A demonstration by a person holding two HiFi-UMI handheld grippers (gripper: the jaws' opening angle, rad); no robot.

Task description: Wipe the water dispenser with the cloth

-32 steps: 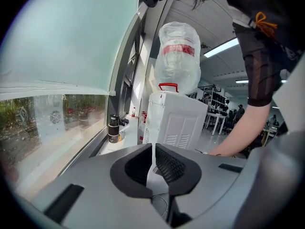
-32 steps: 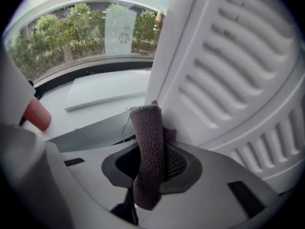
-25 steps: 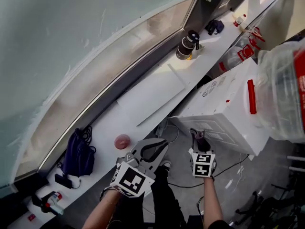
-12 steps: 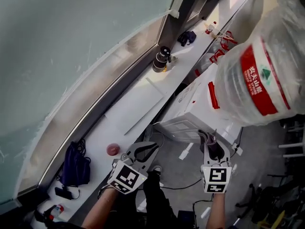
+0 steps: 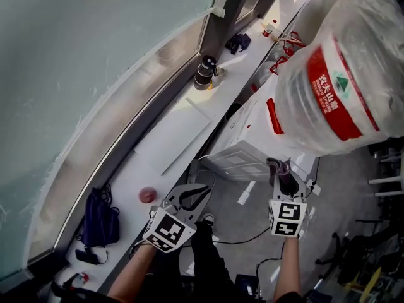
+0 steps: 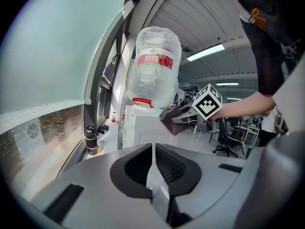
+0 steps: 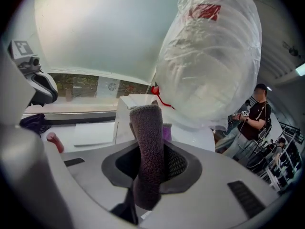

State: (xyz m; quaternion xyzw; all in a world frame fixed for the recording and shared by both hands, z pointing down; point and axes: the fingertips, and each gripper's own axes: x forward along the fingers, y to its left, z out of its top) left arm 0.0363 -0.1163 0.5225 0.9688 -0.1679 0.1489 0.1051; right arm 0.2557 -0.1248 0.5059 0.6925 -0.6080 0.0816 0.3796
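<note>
So it's an office-type room with a big frosted window [image 5: 95,62] on the left and a long white bench [image 5: 170,137] running under it. On the bench's near end there's a dark blue bag [image 5: 101,216] against the window edge. A little pink thing [image 5: 146,195] sits closer to the front edge, and a dark flask [image 5: 205,72] stands way up the far end.

The left gripper [image 5: 201,190] hangs over the grey floor [image 5: 353,194] just off the bench's front edge, jaws pressed together with nothing in them. To its right is the white water dispenser [image 5: 243,150] with the wrapped water bottle [image 5: 334,81] on top. The right gripper [image 5: 285,183] is clamped on the dark fuzzy cloth [image 5: 278,167], right up at the dispenser's near lower corner. Can't tell if it's touching.

The left gripper view adds ceiling lights [image 6: 206,52] and office chairs [image 6: 228,140] the head view misses. The right gripper view catches a person [image 7: 255,116] standing off to the right.

Versus half a second back, the cloth has come up closer to the dispenser. The left one's barely shifted.
</note>
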